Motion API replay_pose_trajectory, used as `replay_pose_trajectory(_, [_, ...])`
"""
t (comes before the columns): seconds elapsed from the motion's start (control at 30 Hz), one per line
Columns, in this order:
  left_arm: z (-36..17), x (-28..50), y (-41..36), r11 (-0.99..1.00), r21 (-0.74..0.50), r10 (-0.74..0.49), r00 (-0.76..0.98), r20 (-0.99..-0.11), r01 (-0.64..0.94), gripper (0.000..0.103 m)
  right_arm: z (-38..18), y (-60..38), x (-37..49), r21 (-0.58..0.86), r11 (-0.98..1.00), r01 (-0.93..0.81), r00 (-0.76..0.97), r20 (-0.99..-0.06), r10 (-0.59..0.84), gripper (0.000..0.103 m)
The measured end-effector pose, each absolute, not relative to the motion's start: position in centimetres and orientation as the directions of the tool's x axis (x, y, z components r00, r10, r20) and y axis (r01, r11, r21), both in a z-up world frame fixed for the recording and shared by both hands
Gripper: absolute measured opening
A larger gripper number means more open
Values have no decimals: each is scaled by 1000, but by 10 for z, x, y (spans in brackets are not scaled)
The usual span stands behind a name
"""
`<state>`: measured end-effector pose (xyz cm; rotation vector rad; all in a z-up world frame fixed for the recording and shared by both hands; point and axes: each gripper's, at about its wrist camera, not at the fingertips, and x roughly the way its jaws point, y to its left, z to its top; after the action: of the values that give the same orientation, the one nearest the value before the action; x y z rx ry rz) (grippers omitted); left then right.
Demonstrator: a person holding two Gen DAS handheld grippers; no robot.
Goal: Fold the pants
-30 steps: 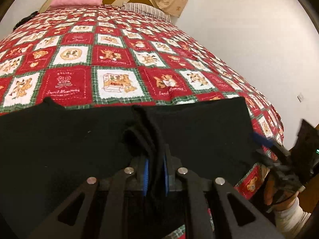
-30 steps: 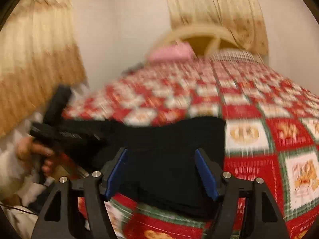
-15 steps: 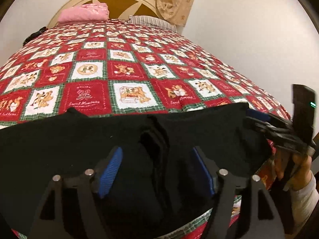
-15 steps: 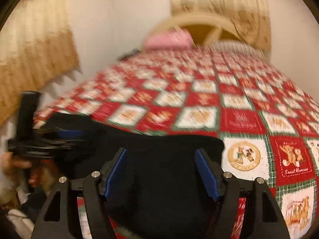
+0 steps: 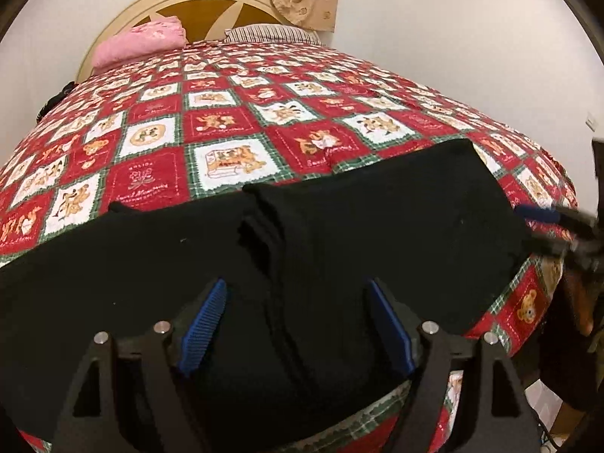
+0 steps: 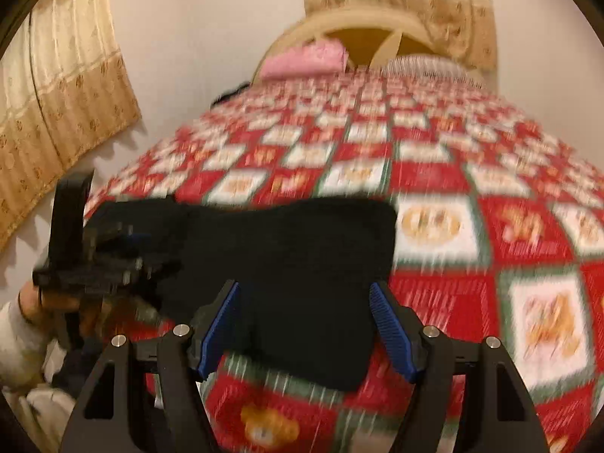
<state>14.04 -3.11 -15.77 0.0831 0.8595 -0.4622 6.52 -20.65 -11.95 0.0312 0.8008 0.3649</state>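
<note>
Left wrist: both hand-held grippers spread (empty) above black pants.

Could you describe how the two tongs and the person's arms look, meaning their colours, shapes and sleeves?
Both the left tongs and the right tongs have black angular frames with triangular cut-outs and silver round screw heads. Each finger carries a ribbed blue pad. In the right wrist view, the hand behind the left tongs shows a white sleeve. No cables or markings can be made out.
</note>
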Motion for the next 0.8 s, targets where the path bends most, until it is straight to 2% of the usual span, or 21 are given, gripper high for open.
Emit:
replay_pose_trajectory(0.1, [-158, 139, -32, 901, -103, -349, 563, -749, 422, 82, -135, -204, 58, 78, 953, -293, 647, -718, 257, 71])
replay_pose_trajectory(0.17, [-157, 139, -32, 902, -101, -346, 563, -751, 419, 83, -137, -204, 58, 70, 956, -286, 638, -730, 245, 71])
replay_pose_trajectory(0.27, [-155, 136, -27, 904, -102, -343, 564, -751, 414, 83, -126, -205, 54, 96, 956, -277, 654, -710, 261, 71])
replay_pose_trajectory(0.4, [-152, 130, -18, 908, -103, -341, 570, -748, 407, 83, -101, -188, 41, -10, 958, -288, 728, -652, 212, 71])
replay_pose_trajectory(0.5, [-149, 127, -7, 913, -92, -328, 583, -743, 397, 83, -87, -164, 43, 0, 932, -364, 730, -621, 285, 71])
replay_pose_trajectory(0.63, [-139, 121, 24, 930, -69, -296, 622, -725, 361, 84, -96, -119, 55, 61, 871, -487, 660, -628, 412, 71])
replay_pose_trajectory(0.73, [-133, 118, 64, 954, -34, -231, 661, -714, 297, 95, -113, -84, 61, 47, 836, -547, 616, -653, 440, 71])
replay_pose_trajectory(0.8, [-133, 120, 93, 971, -5, -169, 679, -715, 237, 95, -124, -71, 66, 60, 818, -572, 584, -670, 457, 71])
